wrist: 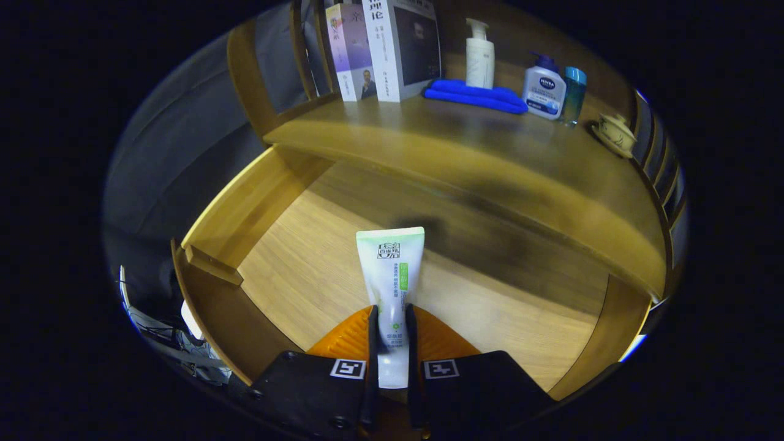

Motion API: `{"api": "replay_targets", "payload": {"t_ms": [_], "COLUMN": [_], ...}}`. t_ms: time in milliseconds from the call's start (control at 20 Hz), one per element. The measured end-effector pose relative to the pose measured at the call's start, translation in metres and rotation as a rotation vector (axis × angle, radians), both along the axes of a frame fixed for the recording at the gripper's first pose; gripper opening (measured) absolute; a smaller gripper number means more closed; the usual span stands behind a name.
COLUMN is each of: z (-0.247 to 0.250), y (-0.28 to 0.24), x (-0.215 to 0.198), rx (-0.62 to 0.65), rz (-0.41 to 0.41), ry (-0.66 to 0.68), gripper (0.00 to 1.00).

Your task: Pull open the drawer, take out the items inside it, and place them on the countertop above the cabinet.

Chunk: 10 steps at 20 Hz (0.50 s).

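Note:
A white tube with green print [391,275] stands lengthwise between my fingers, its flat crimped end pointing away from me. My gripper [391,327] is shut on the tube, both fingers pressing on its lower half. Beneath it lies the pulled-out wooden drawer [294,269], whose light floor shows bare around the tube. Whether the tube rests on the drawer floor or hangs just above it I cannot tell. Beyond the drawer runs the cabinet's wooden countertop [490,159].
On the countertop stand two books [392,49] at the back left, a white pump bottle [479,55] on a folded blue cloth [474,97], a white-and-blue pump bottle [544,89], a slim teal bottle [574,95] and a lidded cup [614,133] at the right. Drawer walls rise left and right.

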<state>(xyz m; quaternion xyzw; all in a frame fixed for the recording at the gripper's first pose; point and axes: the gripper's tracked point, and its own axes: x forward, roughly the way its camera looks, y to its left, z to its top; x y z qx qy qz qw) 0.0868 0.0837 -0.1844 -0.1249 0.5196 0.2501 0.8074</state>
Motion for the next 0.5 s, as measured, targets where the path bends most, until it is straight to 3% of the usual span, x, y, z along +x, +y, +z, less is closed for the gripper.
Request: {"api": "replay_targets", "payload": {"t_ms": [500], "z": [0.047], "y": [0.004], "x": [-0.013], "rx": [0.095], "rz": [0.040], "ry": [-0.037], "gripper": [0.20]}}
